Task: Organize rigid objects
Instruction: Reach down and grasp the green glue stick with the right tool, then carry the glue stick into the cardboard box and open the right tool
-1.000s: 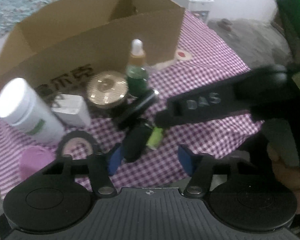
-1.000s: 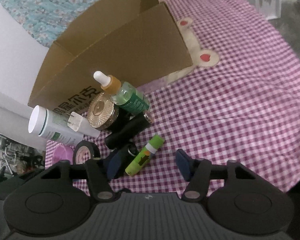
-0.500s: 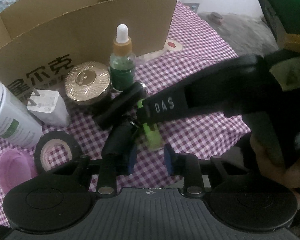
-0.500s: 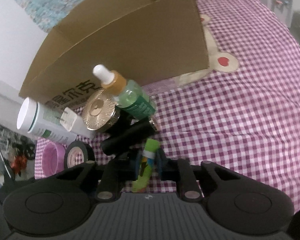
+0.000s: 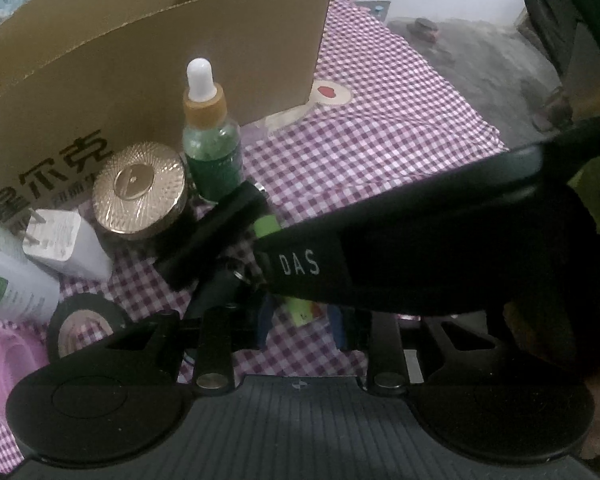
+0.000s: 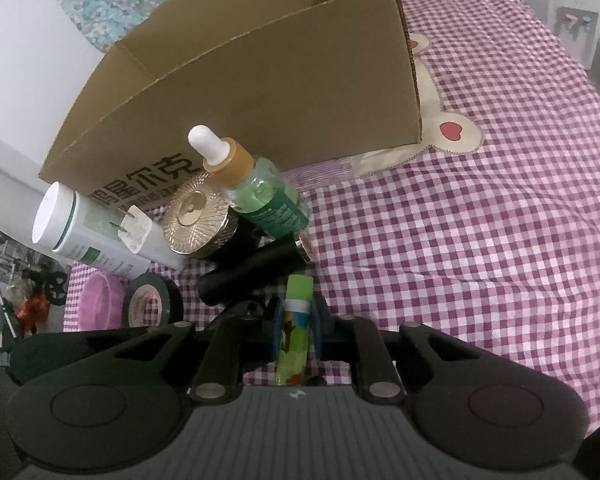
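My right gripper (image 6: 296, 328) is shut on a green lip-balm stick (image 6: 295, 328), held between its blue pads just above the checked cloth. In the left wrist view the stick (image 5: 266, 226) shows partly behind the right gripper's black finger (image 5: 380, 264). My left gripper (image 5: 302, 326) is open and empty, close beside the stick. A green dropper bottle (image 6: 256, 192), a gold-lidded jar (image 6: 198, 218) and a black tube (image 6: 256, 272) cluster in front of an open cardboard box (image 6: 260, 80).
A white bottle (image 6: 84, 228) with a white plug adapter (image 6: 134, 230) on it lies at the left. A black tape roll (image 6: 148, 304) and a pink dish (image 6: 98, 300) sit at the left table edge. Checked cloth (image 6: 480, 240) spreads to the right.
My right gripper moved in and shut on the green stick, turning it upright between the pads. My left gripper came closer to the cluster and narrowed its opening.
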`<state>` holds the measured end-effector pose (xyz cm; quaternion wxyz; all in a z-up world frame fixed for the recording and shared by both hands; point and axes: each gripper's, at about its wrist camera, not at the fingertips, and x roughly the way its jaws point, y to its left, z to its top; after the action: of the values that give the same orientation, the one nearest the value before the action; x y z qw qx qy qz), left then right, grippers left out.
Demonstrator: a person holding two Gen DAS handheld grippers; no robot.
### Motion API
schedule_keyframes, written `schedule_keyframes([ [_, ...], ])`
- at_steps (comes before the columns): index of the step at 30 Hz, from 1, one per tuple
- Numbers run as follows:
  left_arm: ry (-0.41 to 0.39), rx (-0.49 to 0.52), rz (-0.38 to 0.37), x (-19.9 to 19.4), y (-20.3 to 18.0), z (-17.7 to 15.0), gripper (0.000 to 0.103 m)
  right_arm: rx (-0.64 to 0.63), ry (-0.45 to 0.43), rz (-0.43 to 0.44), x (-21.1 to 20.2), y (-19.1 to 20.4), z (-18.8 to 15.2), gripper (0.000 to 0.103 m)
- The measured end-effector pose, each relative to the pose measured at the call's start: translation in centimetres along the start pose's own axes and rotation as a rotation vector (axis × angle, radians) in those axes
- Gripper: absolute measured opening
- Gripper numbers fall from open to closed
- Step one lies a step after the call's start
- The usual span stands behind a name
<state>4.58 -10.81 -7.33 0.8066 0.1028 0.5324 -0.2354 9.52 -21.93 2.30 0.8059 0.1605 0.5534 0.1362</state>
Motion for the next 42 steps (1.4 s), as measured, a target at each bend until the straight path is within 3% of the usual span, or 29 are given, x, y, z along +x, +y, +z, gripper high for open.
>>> schedule_keyframes([
  [5,-0.005,0.005,0.019,-0.6,0.1,-0.4,0.020,0.062,0.000,0.053,0.0,-1.0,-0.1,0.016],
  [11,-0.043,0.018,0.011,-4.3,-0.7,-0.9,0.020,0.079,-0.036,0.072,-1.9,-1.0,-0.9,0.016],
  [19,-0.202,0.042,0.040,-11.2,-1.3,-1.7,0.020,-0.023,-0.170,0.075,-7.8,2.9,-1.1,0.016],
  [23,-0.304,0.033,0.116,-14.5,-0.5,-0.1,0.020,-0.117,-0.252,0.115,-10.6,5.9,0.5,0.017],
  [28,-0.349,-0.072,0.177,-17.2,3.4,3.1,0.020,-0.250,-0.291,0.198,-11.2,9.9,5.6,0.017],
  [33,-0.296,-0.187,0.166,-16.3,10.4,6.8,0.020,-0.297,-0.208,0.276,-7.9,11.8,12.7,0.016],
  [37,-0.189,-0.278,0.137,-13.8,15.6,8.1,0.020,-0.224,-0.047,0.309,-1.8,11.5,18.7,0.016],
  [42,-0.074,-0.351,0.126,-9.1,19.6,9.0,0.021,-0.113,0.147,0.308,5.9,10.7,22.4,0.016],
])
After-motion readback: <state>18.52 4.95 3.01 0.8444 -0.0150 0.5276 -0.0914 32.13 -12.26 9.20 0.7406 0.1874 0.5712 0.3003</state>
